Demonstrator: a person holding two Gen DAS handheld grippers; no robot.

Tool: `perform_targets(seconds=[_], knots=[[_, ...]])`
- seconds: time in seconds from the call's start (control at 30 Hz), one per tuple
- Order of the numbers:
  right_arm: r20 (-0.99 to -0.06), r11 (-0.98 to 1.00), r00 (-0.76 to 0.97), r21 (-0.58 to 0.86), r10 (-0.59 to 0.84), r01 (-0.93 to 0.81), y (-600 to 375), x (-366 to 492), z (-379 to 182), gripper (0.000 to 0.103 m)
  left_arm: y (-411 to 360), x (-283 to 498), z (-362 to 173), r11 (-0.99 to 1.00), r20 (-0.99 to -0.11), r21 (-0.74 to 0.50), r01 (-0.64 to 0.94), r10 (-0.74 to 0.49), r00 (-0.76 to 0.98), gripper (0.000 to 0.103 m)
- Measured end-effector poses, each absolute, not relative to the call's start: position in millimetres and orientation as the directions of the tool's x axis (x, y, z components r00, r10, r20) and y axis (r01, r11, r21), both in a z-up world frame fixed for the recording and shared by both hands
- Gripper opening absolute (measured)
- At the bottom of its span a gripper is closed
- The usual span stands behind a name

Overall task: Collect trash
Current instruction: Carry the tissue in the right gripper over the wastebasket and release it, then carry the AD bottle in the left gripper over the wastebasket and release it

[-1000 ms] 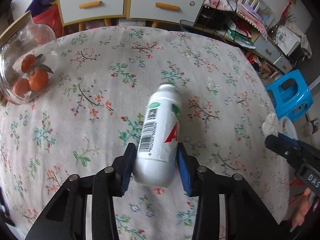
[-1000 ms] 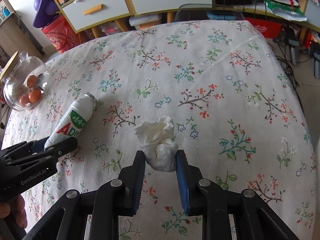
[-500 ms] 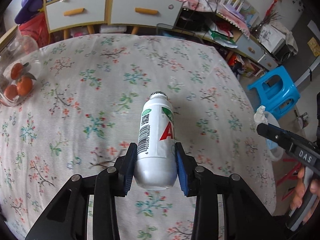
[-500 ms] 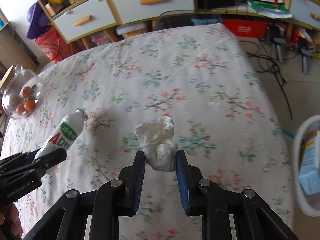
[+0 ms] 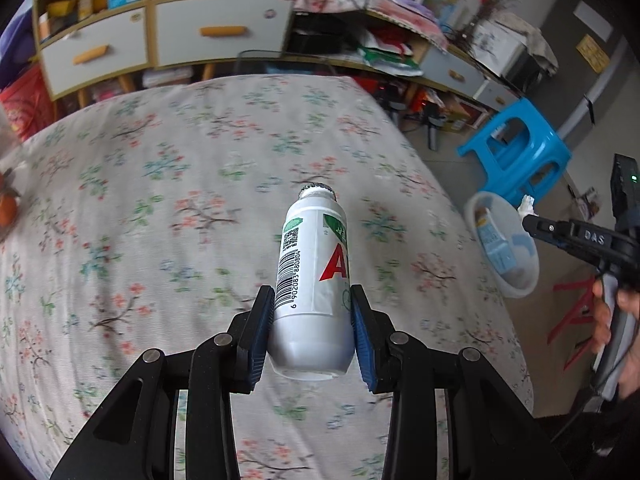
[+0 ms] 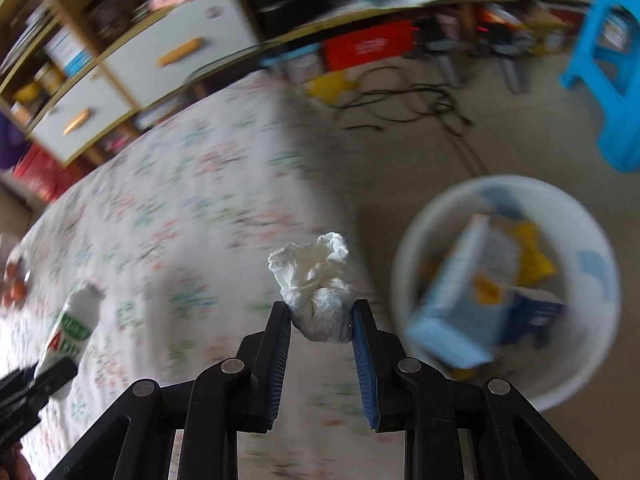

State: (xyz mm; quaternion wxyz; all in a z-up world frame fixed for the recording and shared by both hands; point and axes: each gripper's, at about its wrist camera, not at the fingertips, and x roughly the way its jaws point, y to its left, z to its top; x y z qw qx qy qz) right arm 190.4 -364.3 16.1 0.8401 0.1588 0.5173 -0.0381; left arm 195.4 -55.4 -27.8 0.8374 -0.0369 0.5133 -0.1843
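My left gripper (image 5: 312,298) is shut on a white drink bottle (image 5: 316,248) with a red letter and a barcode, held neck forward above the floral tablecloth (image 5: 160,200). My right gripper (image 6: 321,312) holds a crumpled white tissue (image 6: 316,276) between its pads; its jaws are opening slightly. It hangs over the table's right edge, just left of a white trash bin (image 6: 398,280) on the floor that holds cartons and wrappers. In the left wrist view the bin (image 5: 520,292) sits beyond the table edge, with the right gripper (image 5: 534,224) over it.
A blue plastic stool (image 5: 516,152) stands on the floor behind the bin. Black cables (image 6: 400,100) trail over the floor. A drawer cabinet (image 5: 216,32) and cluttered shelves line the far side. Oranges (image 5: 6,208) show at the table's left edge.
Both grippers have swung right across the table with their loads. The right one has passed the table edge, bringing the bin into view. The bottle stays gripped.
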Motion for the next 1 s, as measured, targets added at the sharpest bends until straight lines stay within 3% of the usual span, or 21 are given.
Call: perform_targets(seconds=[0.2, 0.23, 0.27, 0.33, 1.0], knots=[[-0.889, 0.904, 0.451, 0.255, 0.079, 0.344, -424, 175, 13, 0.032, -95, 195, -21, 0.905, -0.833, -0.29, 0.311, -0.399, 0.384, 0.039], [-0.891, 0.897, 0.447, 0.263, 0.084, 0.356, -430, 173, 12, 0.039, -105, 195, -21, 0.9, -0.832, -0.294, 0.322, -0.407, 0.377, 0.039], [-0.891, 0.888, 0.445, 0.272, 0.087, 0.37, -436, 171, 12, 0.053, -115, 195, -20, 0.895, -0.832, -0.296, 0.334, -0.413, 0.371, 0.039], [-0.887, 0.872, 0.452, 0.29, 0.091, 0.395, -446, 164, 14, 0.061, -133, 194, -18, 0.886, -0.83, -0.296, 0.357, -0.423, 0.363, 0.039], [-0.882, 0.817, 0.471, 0.279, 0.01, 0.504, -536, 88, 24, 0.066, -308, 180, -20, 0.776, -0.829, -0.302, 0.553, -0.501, 0.25, 0.039]])
